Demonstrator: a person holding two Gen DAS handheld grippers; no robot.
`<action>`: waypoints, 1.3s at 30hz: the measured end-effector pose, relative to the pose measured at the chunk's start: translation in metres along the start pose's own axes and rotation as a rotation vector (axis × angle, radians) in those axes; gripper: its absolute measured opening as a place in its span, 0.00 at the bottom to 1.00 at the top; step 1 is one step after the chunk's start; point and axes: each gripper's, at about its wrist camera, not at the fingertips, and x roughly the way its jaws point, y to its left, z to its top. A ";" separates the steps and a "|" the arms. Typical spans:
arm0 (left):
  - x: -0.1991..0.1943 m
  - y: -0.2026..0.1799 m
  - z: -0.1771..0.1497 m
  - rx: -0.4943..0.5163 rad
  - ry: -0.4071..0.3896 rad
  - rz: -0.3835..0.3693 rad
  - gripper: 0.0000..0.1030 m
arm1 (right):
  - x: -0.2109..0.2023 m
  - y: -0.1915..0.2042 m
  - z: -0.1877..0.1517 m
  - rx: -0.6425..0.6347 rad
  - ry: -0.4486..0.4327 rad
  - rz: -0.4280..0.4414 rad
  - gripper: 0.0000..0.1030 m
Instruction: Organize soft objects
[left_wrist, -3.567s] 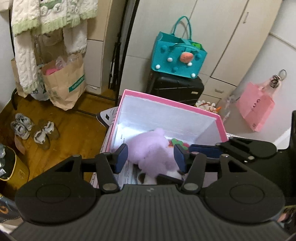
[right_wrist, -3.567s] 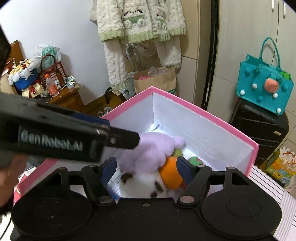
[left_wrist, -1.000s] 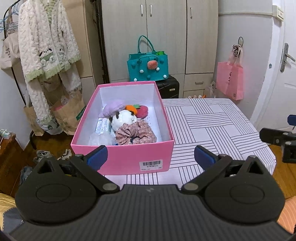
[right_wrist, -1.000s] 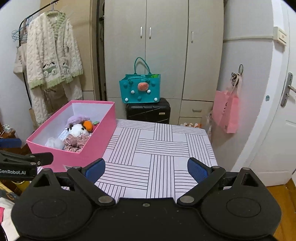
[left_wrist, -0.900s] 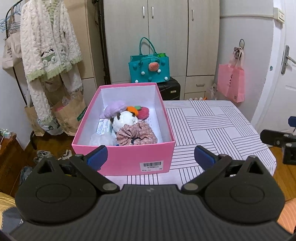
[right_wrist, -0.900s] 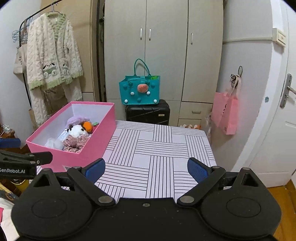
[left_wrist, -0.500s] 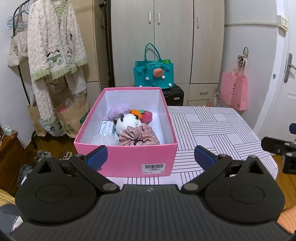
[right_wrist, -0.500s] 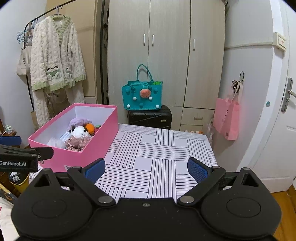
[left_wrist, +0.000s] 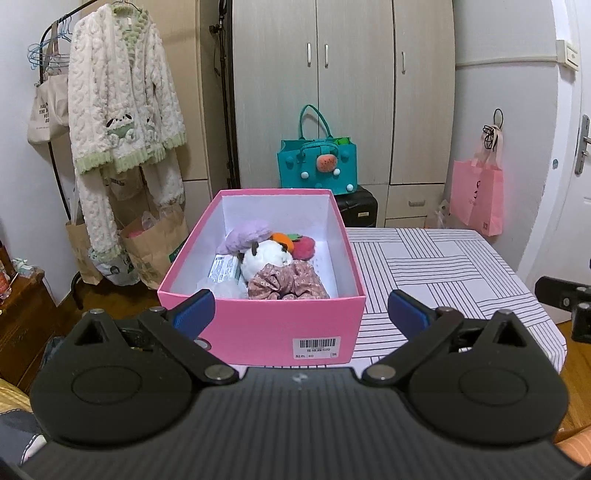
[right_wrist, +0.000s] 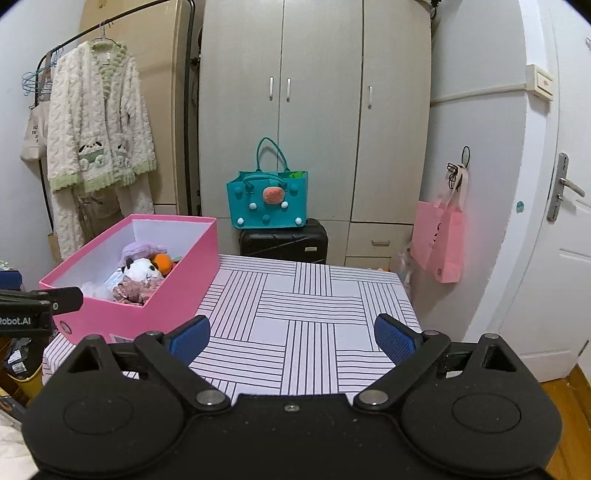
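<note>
A pink box (left_wrist: 258, 328) stands on the left part of a striped table (left_wrist: 443, 266). It holds a purple plush (left_wrist: 247, 236), a white panda plush (left_wrist: 266, 256), an orange toy (left_wrist: 282, 237), a red toy (left_wrist: 304, 247), a floral scrunchie (left_wrist: 286, 282) and a clear packet (left_wrist: 221, 266). My left gripper (left_wrist: 301, 314) is open and empty, held back in front of the box. My right gripper (right_wrist: 291, 339) is open and empty over the table's near edge, right of the box (right_wrist: 170, 291). The soft toys (right_wrist: 142, 271) also show there.
A teal felt bag (left_wrist: 317, 166) sits on a black suitcase (left_wrist: 360, 210) behind the table. A pink bag (left_wrist: 478, 199) hangs on the right wall by a door. A fluffy robe (left_wrist: 122, 118) hangs on a rack at left, with paper bags (left_wrist: 155, 243) below.
Both grippers have pulled up and back from inside the box and opened wide. In the last second they drift slightly further back and lower.
</note>
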 end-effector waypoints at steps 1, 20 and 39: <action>0.000 0.000 0.000 0.002 -0.003 0.001 0.98 | 0.000 0.000 -0.001 0.000 -0.002 -0.003 0.95; -0.001 -0.004 -0.003 0.022 -0.027 0.025 0.98 | -0.005 0.005 -0.001 -0.015 -0.034 -0.027 0.95; 0.000 -0.001 -0.001 0.020 -0.021 0.016 0.99 | 0.001 0.004 -0.001 -0.017 -0.020 -0.033 0.95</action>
